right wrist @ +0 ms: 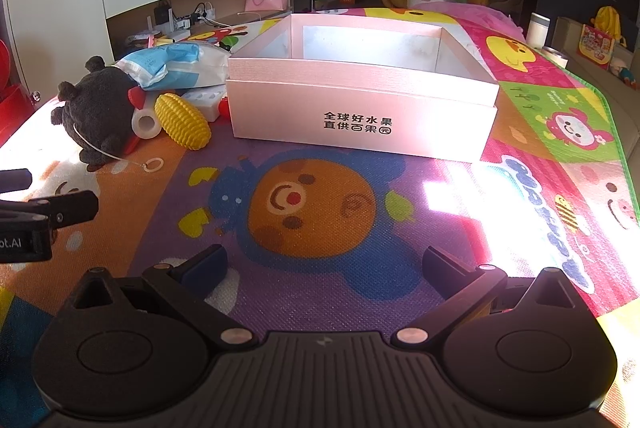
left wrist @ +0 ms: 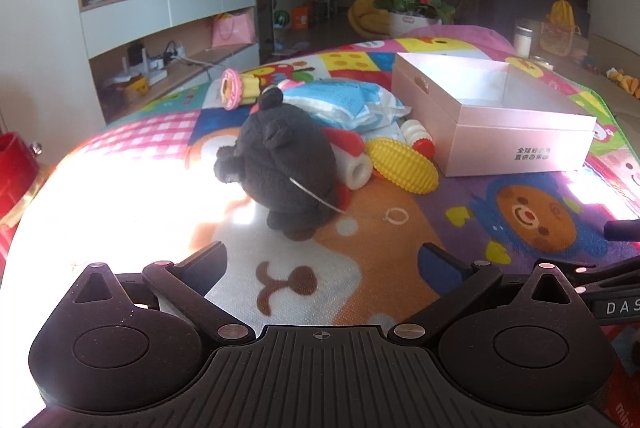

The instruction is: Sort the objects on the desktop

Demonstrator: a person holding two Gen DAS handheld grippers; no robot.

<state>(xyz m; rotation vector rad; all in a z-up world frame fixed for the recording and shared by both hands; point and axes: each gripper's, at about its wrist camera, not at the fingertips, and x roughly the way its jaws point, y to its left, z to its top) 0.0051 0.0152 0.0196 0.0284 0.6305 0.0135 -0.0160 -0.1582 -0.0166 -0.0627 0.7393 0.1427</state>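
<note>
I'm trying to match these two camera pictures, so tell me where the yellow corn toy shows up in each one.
Left wrist view: the yellow corn toy lies right of centre, between the black plush toy and the pink box.
Right wrist view: the corn toy lies left of centre, just left of the box.
Shared landmark: the pink box with black printed characters on its side.

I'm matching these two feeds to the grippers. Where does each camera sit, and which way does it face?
Left wrist: on the left gripper, open, facing the dark plush bear and the toy pile on the cartoon play mat.
Right wrist: on the right gripper, open, facing the pink cardboard box head-on; the left gripper pokes in at the left edge.
Shared: bear, yellow ribbed plastic corn, box, mat.
</note>
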